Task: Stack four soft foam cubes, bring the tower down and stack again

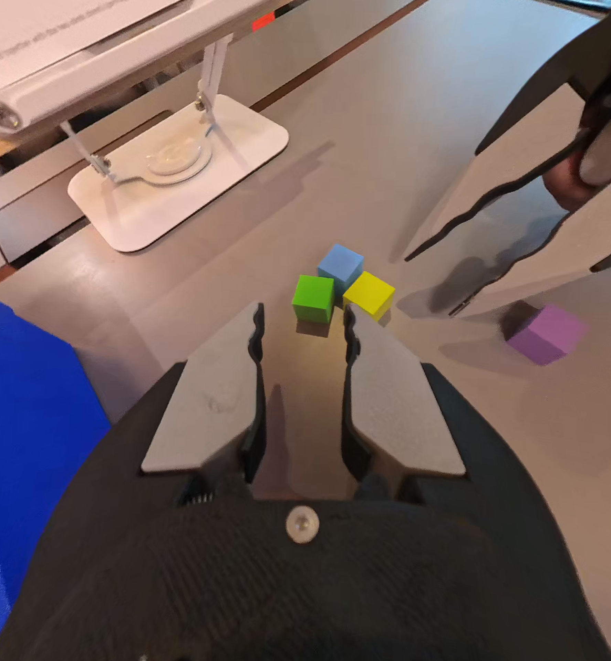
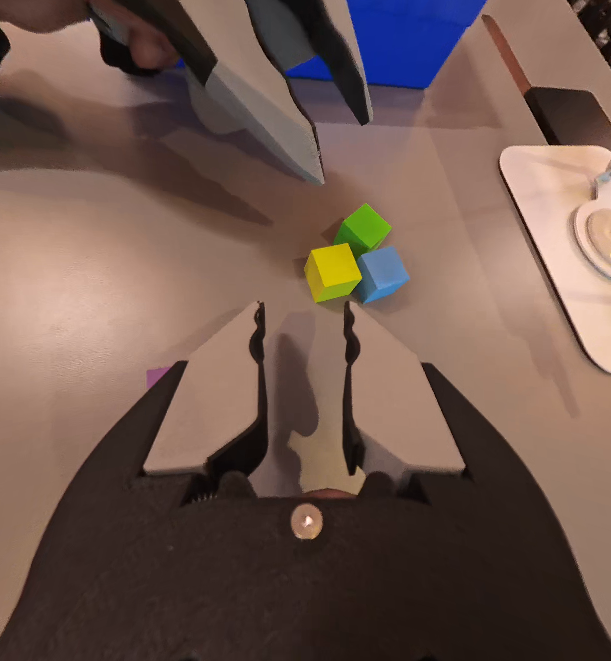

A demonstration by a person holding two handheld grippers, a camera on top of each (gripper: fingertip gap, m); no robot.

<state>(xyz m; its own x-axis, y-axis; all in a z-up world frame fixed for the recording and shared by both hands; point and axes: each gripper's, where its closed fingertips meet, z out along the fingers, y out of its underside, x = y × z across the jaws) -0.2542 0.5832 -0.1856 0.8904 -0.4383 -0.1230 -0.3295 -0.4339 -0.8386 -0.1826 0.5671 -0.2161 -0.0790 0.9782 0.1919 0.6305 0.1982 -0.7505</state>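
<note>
purple cube [image 1: 543, 334] whole in left view only; both hand-held grippers narrow, bare.

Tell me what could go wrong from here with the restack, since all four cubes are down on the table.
1. The green cube, blue cube and yellow cube sit bunched together, so fingers closing on one may nudge its neighbours.
2. The purple cube lies apart, mostly hidden under the right gripper in that gripper's own view.
3. Both open grippers point at the cluster; the left gripper might collide with the right.
</note>
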